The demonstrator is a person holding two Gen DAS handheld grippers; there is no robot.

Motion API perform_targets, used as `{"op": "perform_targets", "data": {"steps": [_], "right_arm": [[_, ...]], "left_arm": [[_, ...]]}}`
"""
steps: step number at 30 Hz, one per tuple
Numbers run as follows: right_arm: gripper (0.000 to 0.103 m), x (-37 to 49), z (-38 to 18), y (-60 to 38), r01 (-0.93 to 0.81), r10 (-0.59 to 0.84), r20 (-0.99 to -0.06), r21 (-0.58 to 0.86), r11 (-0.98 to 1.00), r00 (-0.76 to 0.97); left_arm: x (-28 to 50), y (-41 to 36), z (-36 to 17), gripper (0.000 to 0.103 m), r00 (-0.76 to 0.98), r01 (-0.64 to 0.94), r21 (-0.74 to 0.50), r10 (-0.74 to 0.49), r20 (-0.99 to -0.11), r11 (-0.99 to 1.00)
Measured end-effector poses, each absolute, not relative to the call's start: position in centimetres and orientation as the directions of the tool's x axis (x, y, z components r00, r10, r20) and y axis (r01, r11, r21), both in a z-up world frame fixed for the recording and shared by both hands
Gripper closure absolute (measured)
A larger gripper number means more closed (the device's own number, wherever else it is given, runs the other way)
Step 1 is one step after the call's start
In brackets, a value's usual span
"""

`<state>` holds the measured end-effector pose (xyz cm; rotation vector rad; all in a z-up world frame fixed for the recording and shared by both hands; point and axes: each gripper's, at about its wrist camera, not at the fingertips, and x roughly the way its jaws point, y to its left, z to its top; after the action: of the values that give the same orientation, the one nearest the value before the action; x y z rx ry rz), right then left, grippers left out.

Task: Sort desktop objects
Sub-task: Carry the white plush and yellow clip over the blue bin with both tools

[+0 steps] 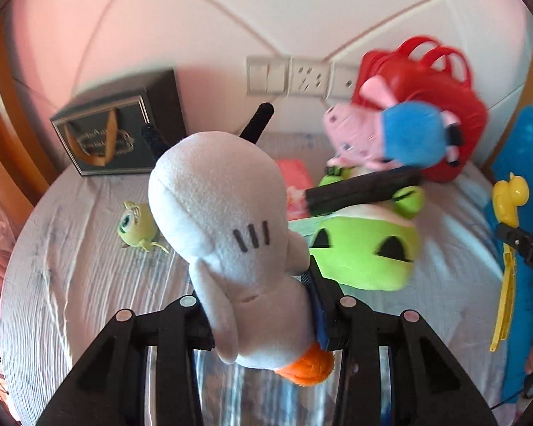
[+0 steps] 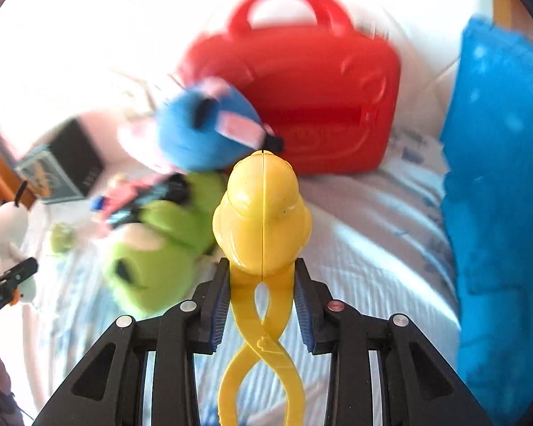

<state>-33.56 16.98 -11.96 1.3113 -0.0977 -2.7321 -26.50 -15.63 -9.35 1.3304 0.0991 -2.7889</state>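
My left gripper point(image 1: 263, 294) is shut on a white plush duck point(image 1: 227, 220) with an orange foot and holds it above the bed. My right gripper point(image 2: 263, 284) is shut on a yellow duck-shaped tong point(image 2: 263, 213), which also shows at the right in the left wrist view point(image 1: 510, 195). A big green plush point(image 1: 366, 248) lies behind the duck, with a pink and blue pig plush point(image 1: 383, 135) on top. A small green one-eyed plush point(image 1: 135, 227) lies to the left. The white duck shows at the far left in the right wrist view point(image 2: 7, 227).
A red plastic case point(image 2: 319, 96) stands at the back against the wall. A blue cushion point(image 2: 501, 177) is on the right. A dark box point(image 1: 113, 135) stands at the back left. A pink packet point(image 1: 295, 177) and a black bar point(image 1: 366, 188) lie by the green plush. A striped sheet point(image 1: 74, 255) covers the surface.
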Motion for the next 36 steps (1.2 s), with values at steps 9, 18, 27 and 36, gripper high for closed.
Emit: {"op": "perform_targets", "data": {"steps": [9, 18, 27, 36], "right_arm": [[0.07, -22.0, -0.6, 12.9, 0.107, -0.131, -0.633, 0.077, -0.991, -0.763], [0.07, -12.1, 6.4, 18.0, -0.022, -0.011, -0.501, 0.061, -0.998, -0.865], [0.07, -6.0, 13.5, 27.3, -0.189, 0.16, -0.389, 0.037, -0.981, -0.907], [0.07, -5.9, 15.6, 37.3, -0.315, 0.306, -0.372, -0.036, -0.948, -0.877]], "left_arm": [[-16.8, -9.5, 0.2, 0.065, -0.776, -0.072, -0.026, 0.072, -0.627, -0.997], [-10.9, 0.5, 7.0, 0.065, -0.832, -0.268, -0.022, 0.242, -0.499, -0.963], [-8.0, 15.2, 11.9, 0.065, -0.802, -0.458, 0.002, 0.413, -0.431, -0.889], [-7.3, 28.9, 14.1, 0.065, -0.763, -0.547, 0.027, 0.485, -0.427, -0.837]]}}
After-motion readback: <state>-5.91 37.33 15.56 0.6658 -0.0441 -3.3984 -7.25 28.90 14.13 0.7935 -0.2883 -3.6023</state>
